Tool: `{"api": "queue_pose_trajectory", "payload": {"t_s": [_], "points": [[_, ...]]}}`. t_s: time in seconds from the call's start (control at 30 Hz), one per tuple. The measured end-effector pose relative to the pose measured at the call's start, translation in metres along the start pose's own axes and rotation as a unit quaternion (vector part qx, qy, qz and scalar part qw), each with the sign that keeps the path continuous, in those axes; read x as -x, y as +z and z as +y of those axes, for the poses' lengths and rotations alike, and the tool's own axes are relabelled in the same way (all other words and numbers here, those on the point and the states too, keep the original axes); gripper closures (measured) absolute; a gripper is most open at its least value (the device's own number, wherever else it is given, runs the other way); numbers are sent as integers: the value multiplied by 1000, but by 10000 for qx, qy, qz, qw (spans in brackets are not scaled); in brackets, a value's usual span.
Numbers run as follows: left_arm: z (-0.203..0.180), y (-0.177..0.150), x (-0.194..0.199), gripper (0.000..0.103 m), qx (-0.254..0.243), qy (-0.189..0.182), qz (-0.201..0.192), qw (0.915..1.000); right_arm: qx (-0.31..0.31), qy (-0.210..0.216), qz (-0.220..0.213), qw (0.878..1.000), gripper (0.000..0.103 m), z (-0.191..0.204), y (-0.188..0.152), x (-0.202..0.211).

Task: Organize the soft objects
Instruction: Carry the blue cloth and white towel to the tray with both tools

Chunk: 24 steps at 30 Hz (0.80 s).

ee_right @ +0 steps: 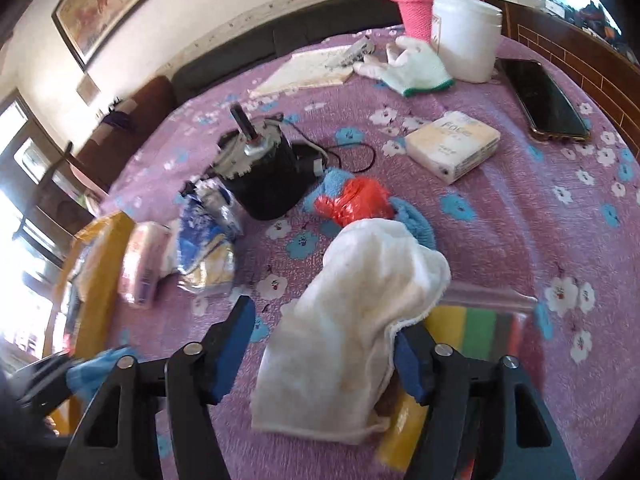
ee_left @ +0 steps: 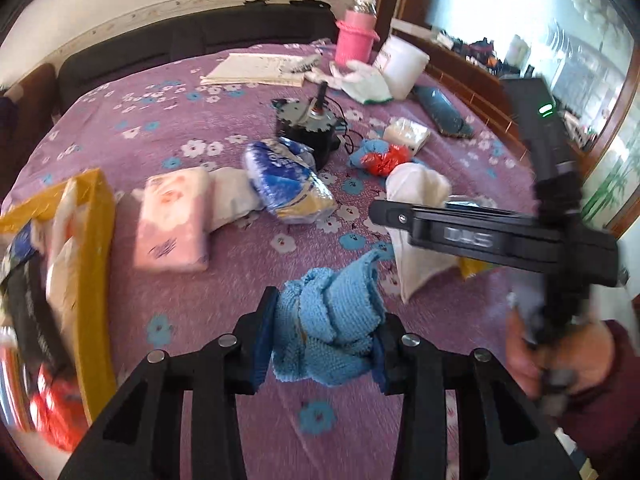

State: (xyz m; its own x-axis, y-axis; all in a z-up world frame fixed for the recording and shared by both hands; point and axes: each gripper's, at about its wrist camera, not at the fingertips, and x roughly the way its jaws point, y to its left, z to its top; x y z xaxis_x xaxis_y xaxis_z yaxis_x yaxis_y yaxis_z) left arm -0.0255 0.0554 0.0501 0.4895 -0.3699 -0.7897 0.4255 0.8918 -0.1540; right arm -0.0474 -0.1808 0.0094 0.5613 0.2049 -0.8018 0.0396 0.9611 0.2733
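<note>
In the left wrist view my left gripper [ee_left: 330,312] is shut on a bunched light-blue knitted cloth [ee_left: 332,320], both blue pads pressing into it just above the purple flowered bedspread [ee_left: 192,320]. My right gripper [ee_right: 326,316] stands open around a crumpled white towel [ee_right: 352,320] lying on the bedspread; its left pad [ee_right: 236,344] is apart from the towel and its right pad [ee_right: 412,364] is at the towel's hem. A yellow bin [ee_left: 94,240] holding soft packs sits at the left edge. From the left wrist view a hand [ee_left: 560,356] holds the right gripper's black body over the towel [ee_left: 416,196].
A pink tissue pack [ee_left: 172,220], a blue-and-yellow pack [ee_left: 288,180], a black motor [ee_right: 260,172] with its cable, a red bag [ee_right: 352,200] on a fluffy blue cloth, a tissue pack [ee_right: 452,144], a white glove [ee_right: 408,68], a white jar [ee_right: 466,36], a phone [ee_right: 548,100] and coloured sponges [ee_right: 476,328] lie around.
</note>
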Motion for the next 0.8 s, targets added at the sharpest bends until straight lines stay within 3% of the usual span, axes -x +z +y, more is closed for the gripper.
{"api": "queue_pose_trajectory", "payload": {"t_s": [0.03, 0.13, 0.33, 0.47, 0.6, 0.73, 0.8], "points": [[5, -2, 6, 65, 89, -51, -44, 9999, 33, -39, 33, 10000, 81, 1, 0, -1], [23, -13, 32, 64, 410, -150, -246, 9987, -52, 142, -57, 9999, 87, -2, -2, 11], [90, -46, 90, 64, 1167, 208, -580, 9913, 164, 428, -401, 9981, 87, 15, -4, 56], [141, -72, 112, 64, 1820, 600, -596, 9797, 502, 771, -445, 9948, 87, 54, -5, 73], [181, -92, 115, 63, 2397, 831, -435, 9663, 915, 1074, -308, 9895, 87, 98, -11, 74], [203, -95, 101, 62, 2574, 1077, -144, 9602, 1276, 1410, -71, 9817, 86, 148, -22, 69], [215, -95, 93, 53, 2687, 1165, -15, 9562, 1432, 1564, 63, 9772, 86, 171, -27, 65]]}}
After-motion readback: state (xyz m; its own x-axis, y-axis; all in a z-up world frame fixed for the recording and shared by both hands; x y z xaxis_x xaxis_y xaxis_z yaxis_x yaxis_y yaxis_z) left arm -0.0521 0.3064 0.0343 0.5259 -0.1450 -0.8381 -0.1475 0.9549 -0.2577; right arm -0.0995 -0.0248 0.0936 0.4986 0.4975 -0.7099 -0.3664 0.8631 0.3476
